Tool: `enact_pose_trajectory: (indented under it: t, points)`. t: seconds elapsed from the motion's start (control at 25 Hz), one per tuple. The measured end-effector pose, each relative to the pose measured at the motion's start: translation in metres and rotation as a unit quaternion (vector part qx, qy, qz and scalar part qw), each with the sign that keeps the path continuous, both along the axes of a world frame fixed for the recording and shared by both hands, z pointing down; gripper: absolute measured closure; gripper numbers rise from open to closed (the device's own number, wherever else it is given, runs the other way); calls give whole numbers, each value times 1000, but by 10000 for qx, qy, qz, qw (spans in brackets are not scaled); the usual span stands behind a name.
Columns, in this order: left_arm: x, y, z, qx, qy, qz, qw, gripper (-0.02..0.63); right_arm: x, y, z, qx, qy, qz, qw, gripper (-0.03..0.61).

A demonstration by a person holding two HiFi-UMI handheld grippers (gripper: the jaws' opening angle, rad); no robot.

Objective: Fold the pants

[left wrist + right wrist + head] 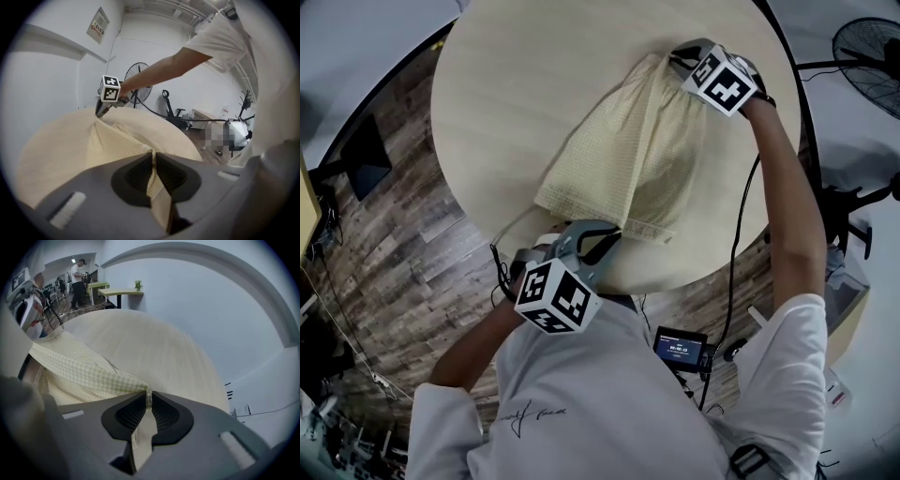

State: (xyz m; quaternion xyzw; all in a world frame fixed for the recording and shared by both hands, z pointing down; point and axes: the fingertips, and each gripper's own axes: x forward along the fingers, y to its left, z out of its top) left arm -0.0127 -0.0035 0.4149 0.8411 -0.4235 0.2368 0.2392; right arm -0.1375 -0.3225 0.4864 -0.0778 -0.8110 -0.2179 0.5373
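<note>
Pale yellow checked pants point(623, 155) lie folded over on the round wooden table point(506, 103), stretched between my two grippers. My left gripper point(602, 234) is at the table's near edge, shut on the cloth's near corner; the left gripper view shows the pants point(112, 143) pinched between the pads. At the far right rim, my right gripper point(680, 58) is shut on the far corner of the cloth. In the right gripper view the pants point(79, 373) run from the closed jaws back toward the left gripper point(23, 310).
The table's edge point(712, 262) curves close to the person's body. Wood-plank floor point(422, 272) lies to the left. A standing fan point(867, 47) and cables point(741, 244) are at the right. A small screen point(680, 349) hangs below the table edge.
</note>
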Motion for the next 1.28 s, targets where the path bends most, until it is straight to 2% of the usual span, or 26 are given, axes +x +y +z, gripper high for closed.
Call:
enact_pose_trajectory:
  t: [0.4, 1.08, 1.16, 1.28]
  points:
    - [24, 1, 18, -118, -74, 395, 9991, 531, 18, -5, 1, -80, -110, 165, 9998, 532]
    - [78, -13, 18, -197, -21, 969, 9951, 531, 73, -16, 8, -228, -188, 445, 9986, 545]
    - [83, -16, 22, -168, -126, 1083, 9939, 529, 78, -18, 10, -236, -171, 504, 9983, 545]
    - [95, -17, 29, 49, -538, 1371, 9891, 529, 86, -20, 12, -242, -140, 555, 9981, 545]
